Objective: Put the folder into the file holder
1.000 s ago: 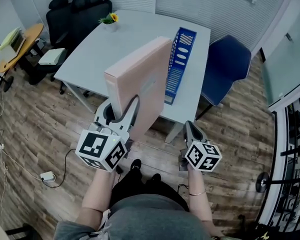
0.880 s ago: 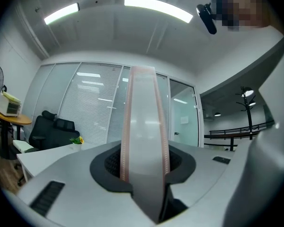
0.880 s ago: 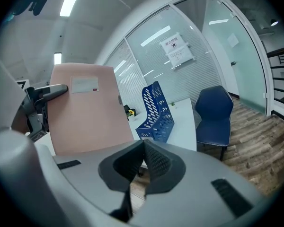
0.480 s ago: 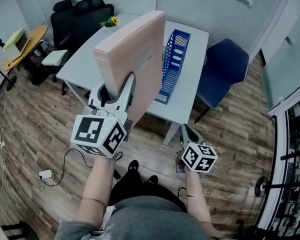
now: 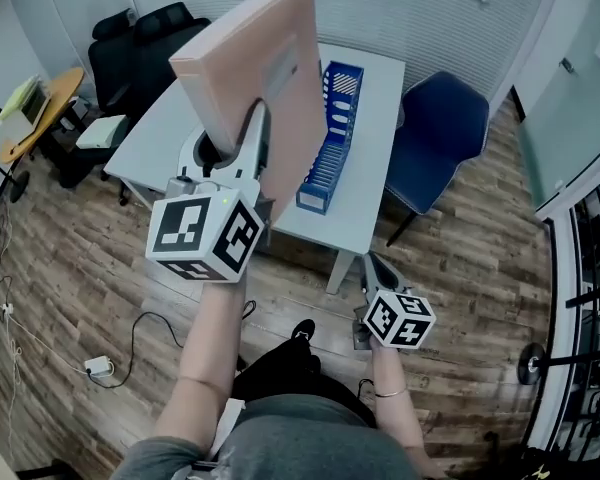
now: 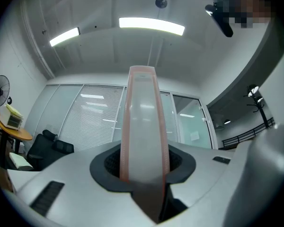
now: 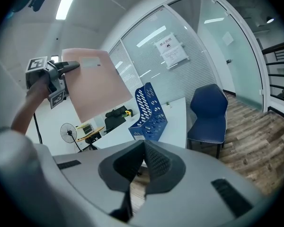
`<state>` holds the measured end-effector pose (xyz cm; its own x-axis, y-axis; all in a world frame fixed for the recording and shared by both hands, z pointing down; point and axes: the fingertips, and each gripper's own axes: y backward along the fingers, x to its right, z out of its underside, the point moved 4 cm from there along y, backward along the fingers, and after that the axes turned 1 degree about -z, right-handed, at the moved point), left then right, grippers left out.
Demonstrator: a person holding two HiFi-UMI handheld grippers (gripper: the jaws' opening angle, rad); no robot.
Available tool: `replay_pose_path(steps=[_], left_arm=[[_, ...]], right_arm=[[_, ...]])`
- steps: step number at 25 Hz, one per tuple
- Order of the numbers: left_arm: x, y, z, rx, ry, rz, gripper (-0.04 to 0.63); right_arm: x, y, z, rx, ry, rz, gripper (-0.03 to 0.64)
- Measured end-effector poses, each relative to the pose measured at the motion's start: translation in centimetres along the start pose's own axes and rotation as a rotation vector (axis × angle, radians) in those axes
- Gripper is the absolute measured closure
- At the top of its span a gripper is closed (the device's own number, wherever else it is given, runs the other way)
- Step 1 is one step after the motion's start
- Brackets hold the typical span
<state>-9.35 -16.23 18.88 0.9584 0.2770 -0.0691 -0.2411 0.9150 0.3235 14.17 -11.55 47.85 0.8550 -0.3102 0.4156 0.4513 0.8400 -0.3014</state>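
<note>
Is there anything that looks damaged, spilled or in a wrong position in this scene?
Nothing stands out. The pink folder is intact, clamped at its lower end by the left gripper and held tilted in the air. The blue file holder stands upright on the white table, with nothing spilled.

Office, meeting-room type. White table (image 5: 375, 128) in the middle, with a blue perforated file holder (image 5: 330, 133) standing on it toward its right edge. Blue padded chair (image 5: 440, 128) at the table's right side; two black office chairs (image 5: 140, 43) at its far left corner. Glass partition walls (image 7: 194, 65) backed by slatted blinds (image 5: 380, 8), a printed notice (image 7: 173, 48) stuck on the glass. Strip ceiling lights (image 6: 151, 26). Wood-plank floor (image 5: 80, 268). Pedestal fan (image 7: 66, 132) beside a small round wooden side table (image 5: 45, 88).
</note>
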Motion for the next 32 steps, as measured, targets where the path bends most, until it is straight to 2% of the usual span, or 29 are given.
replay_pose_path(steps=[7,18,32], left_arm=[[0.6,-4.9,-0.1,0.048,-0.005,0.012,0.444],[1.2,-11.0,1.9,0.041,-0.018,0.021,0.445],[1.3,-15.8,6.3,0.002,-0.024,0.006,0.445]], right_arm=[[1.9,-0.3,-1.3,0.027,-0.015,0.05,0.609],[4.4,-0.5,-2.3,0.049,-0.046,0.126,0.609],[6.3,-1.0,-2.6,0.059,-0.078,0.191,0.609]])
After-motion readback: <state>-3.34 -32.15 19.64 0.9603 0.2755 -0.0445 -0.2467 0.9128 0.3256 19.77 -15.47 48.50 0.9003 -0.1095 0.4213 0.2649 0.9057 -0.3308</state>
